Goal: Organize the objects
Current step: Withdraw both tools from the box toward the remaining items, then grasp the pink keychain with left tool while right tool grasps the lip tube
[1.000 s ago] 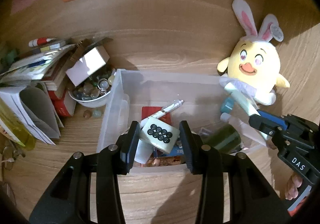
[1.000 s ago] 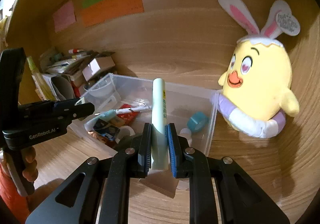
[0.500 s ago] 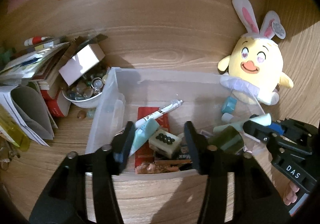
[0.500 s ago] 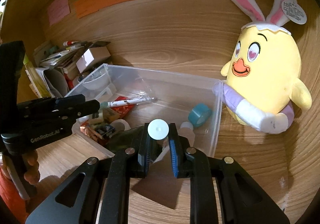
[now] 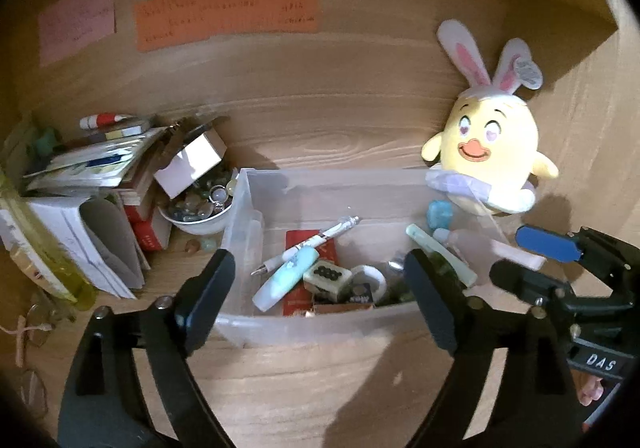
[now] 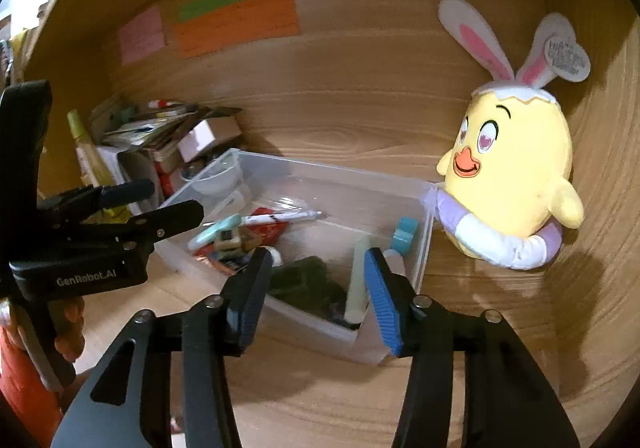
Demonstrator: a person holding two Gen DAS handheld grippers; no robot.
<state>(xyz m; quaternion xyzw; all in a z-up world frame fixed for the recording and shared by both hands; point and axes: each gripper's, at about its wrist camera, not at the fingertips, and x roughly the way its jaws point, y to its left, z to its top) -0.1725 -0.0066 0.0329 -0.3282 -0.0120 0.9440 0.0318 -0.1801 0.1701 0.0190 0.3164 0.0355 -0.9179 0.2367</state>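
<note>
I am holding both grippers over the clear bin [image 5: 320,322]; the left gripper [image 5: 316,284] and right gripper [image 6: 316,284] have just been opening, nothing between their pads.

Sat on the table [image 5: 320,376]: a plastic bin [image 5: 304,322] holding a pen [image 5: 316,242], a mahjong tile [image 5: 326,276] and a tube [image 6: 357,280]; a plush chick [image 5: 490,164] right of it, a bowl of trinkets [image 5: 200,210] and stacked books [image 5: 100,172] left.

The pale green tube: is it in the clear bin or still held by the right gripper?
In the bin. The pale green tube lies inside the clear bin; the right gripper, jaws just opened, holds nothing.
</note>
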